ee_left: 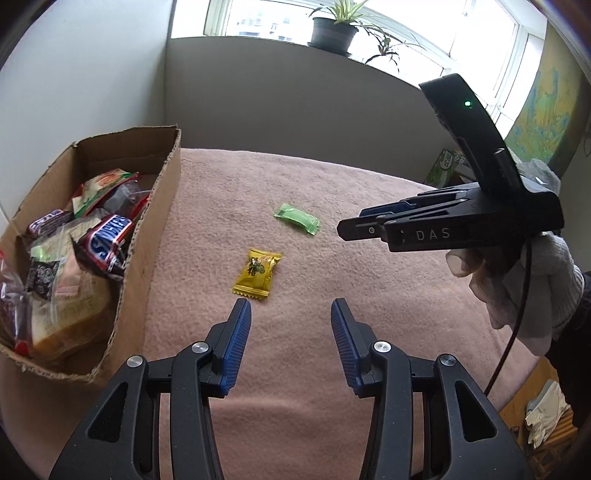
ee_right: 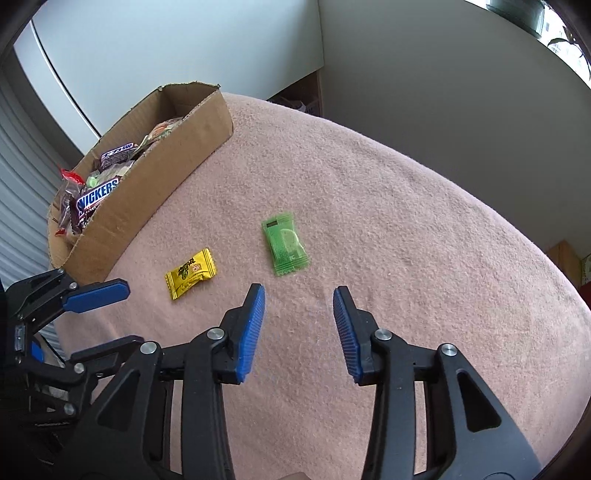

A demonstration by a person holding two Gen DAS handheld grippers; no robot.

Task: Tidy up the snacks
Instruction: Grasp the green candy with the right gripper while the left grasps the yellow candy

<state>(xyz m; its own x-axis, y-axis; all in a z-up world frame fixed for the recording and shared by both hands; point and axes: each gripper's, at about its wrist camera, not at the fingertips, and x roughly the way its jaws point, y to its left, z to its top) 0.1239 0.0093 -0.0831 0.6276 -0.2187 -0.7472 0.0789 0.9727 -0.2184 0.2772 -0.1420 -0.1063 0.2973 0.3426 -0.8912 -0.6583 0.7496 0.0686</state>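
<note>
A yellow candy packet (ee_left: 258, 273) (ee_right: 191, 273) and a green candy packet (ee_left: 297, 218) (ee_right: 285, 243) lie on the pink blanket (ee_left: 332, 280) (ee_right: 388, 206). At the left stands a cardboard box (ee_left: 147, 236) (ee_right: 162, 184) holding several wrapped snacks, a Snickers bar (ee_left: 109, 240) (ee_right: 96, 195) among them. My left gripper (ee_left: 291, 304) (ee_right: 110, 314) hovers open just short of the yellow packet, nothing between its fingers. My right gripper (ee_right: 299, 291) (ee_left: 343, 225) is open and empty above the blanket, with the green packet just beyond its tips.
A gloved hand (ee_left: 517, 280) holds the right gripper. Grey wall panels enclose the far side. Potted plants (ee_left: 334, 29) sit on the windowsill behind. A green carton (ee_left: 445, 166) stands beyond the blanket's far right edge.
</note>
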